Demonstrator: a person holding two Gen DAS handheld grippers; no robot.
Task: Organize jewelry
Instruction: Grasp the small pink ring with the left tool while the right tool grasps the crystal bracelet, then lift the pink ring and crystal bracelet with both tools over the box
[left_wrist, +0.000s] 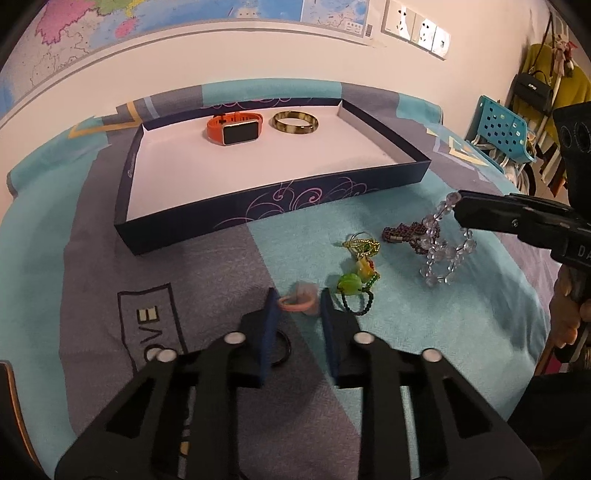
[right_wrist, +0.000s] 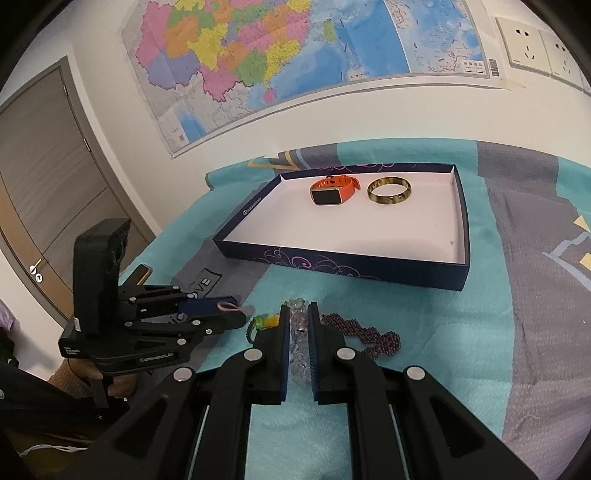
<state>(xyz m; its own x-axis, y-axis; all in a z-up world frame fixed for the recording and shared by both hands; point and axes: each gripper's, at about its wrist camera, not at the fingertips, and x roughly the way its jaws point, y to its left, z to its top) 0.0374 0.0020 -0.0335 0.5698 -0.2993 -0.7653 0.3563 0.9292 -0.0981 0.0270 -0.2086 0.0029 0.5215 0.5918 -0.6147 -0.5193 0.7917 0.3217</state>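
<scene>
Both my cams ride on the grippers and look forward and down along the fingers, sitting close over the bedspread. The left wrist view faces the wall map and sockets, with the box tray just ahead and the right gripper poking in from its right edge. The right wrist view looks the same way from further right, catching the door and the left gripper at its left. Both share the tray, map and the bead pile.
</scene>
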